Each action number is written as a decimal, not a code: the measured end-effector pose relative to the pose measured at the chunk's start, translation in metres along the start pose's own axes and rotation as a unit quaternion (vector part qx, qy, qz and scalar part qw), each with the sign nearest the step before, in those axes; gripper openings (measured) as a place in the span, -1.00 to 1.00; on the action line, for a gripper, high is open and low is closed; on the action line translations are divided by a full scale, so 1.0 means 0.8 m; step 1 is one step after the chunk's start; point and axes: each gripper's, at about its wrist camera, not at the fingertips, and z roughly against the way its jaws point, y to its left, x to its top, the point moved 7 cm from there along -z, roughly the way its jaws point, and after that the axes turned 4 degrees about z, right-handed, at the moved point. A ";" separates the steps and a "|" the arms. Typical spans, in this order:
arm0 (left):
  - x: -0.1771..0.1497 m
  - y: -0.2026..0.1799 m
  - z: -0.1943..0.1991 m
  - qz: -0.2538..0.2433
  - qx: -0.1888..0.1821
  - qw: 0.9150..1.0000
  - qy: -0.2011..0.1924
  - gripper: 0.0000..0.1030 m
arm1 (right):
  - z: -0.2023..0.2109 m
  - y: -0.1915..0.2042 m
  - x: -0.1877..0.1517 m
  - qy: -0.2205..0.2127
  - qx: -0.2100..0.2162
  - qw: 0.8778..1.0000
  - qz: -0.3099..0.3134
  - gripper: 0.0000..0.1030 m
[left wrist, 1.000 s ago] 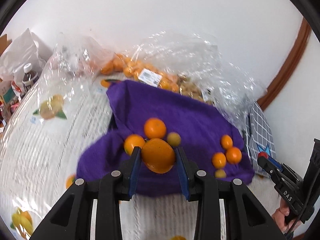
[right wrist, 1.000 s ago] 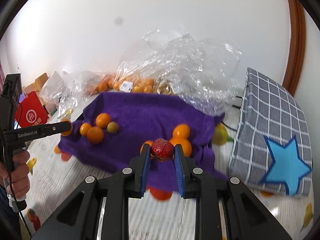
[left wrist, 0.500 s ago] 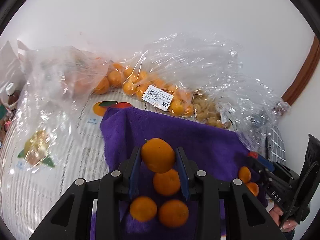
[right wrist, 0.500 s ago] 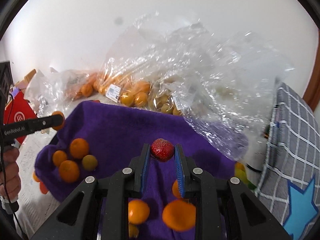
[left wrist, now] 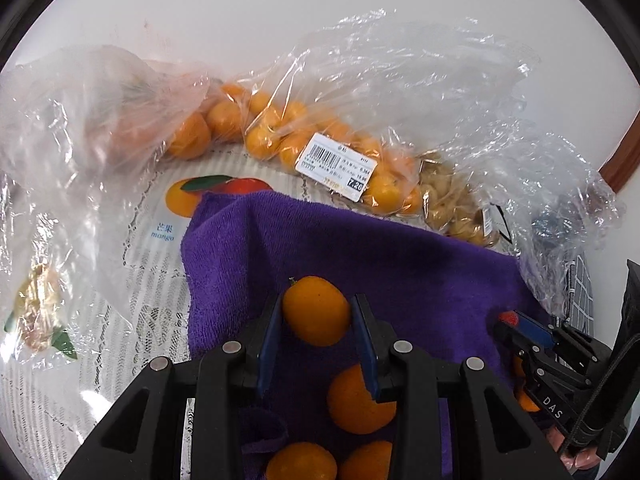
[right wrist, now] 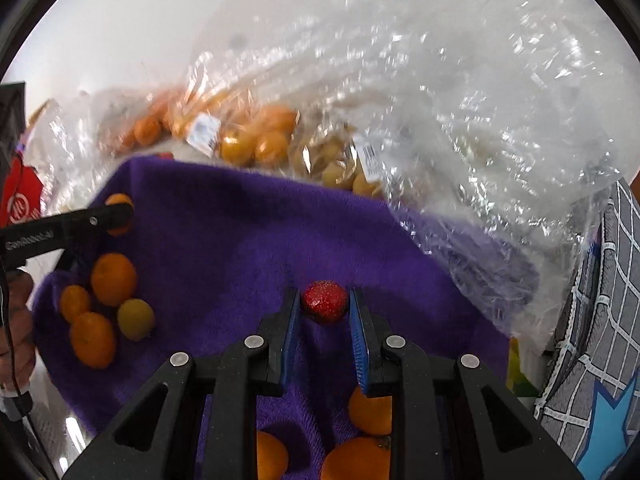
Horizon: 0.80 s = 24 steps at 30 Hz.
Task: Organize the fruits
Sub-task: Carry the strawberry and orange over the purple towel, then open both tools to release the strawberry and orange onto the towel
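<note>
Fruit rides in both grippers above the purple towel (left wrist: 400, 264): the left gripper (left wrist: 318, 320) is clamped on a mandarin (left wrist: 316, 310), the right gripper (right wrist: 325, 312) pinches a small red strawberry-like fruit (right wrist: 324, 301). Loose mandarins (right wrist: 112, 278) lie grouped on the cloth, with bagged citrus (left wrist: 276, 136) beyond. This looks like the carrying step; next, each piece needs lowering beside its own kind before the jaws let go
</note>
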 end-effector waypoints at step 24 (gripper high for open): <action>-0.012 -0.005 0.034 -0.008 0.012 1.000 -0.001 -0.28 | 0.037 0.009 -0.009 -0.010 0.018 0.999 -0.027 -0.19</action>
